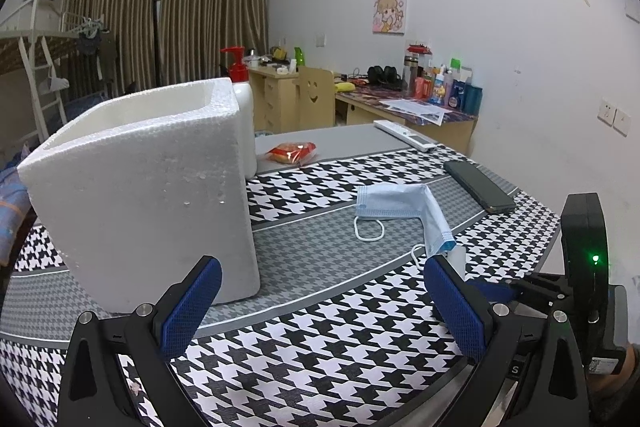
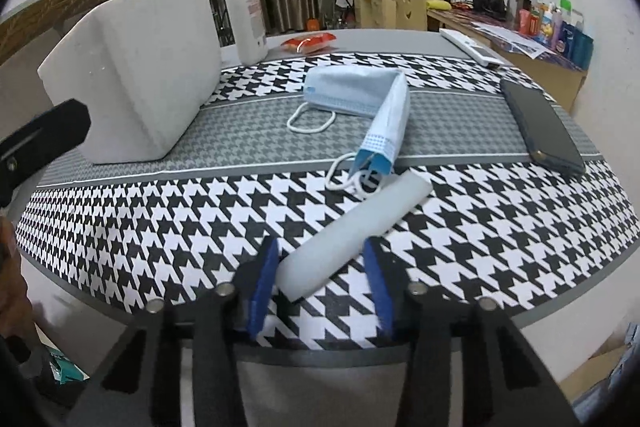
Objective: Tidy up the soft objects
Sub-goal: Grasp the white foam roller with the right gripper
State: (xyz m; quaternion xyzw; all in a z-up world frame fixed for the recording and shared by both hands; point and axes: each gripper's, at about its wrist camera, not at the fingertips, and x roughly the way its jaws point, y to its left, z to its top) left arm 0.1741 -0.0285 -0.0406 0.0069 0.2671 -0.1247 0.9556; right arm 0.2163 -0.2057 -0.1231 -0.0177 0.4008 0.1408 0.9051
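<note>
On the houndstooth worktop (image 2: 160, 211) the white foam box (image 2: 132, 67) stands at ten o'clock. The blue face mask (image 2: 360, 95) lies folded at twelve, limp and light; best pinched on its fabric. Just below it, a pale foam stick (image 2: 352, 227) runs toward five o'clock: light, squashy, easiest taken across its near end. The right claw (image 2: 322, 279) brackets that end, half-closed; whether the pads press it, I cannot tell. The left claw (image 1: 320, 307) hangs released, wide, holding nothing.
</note>
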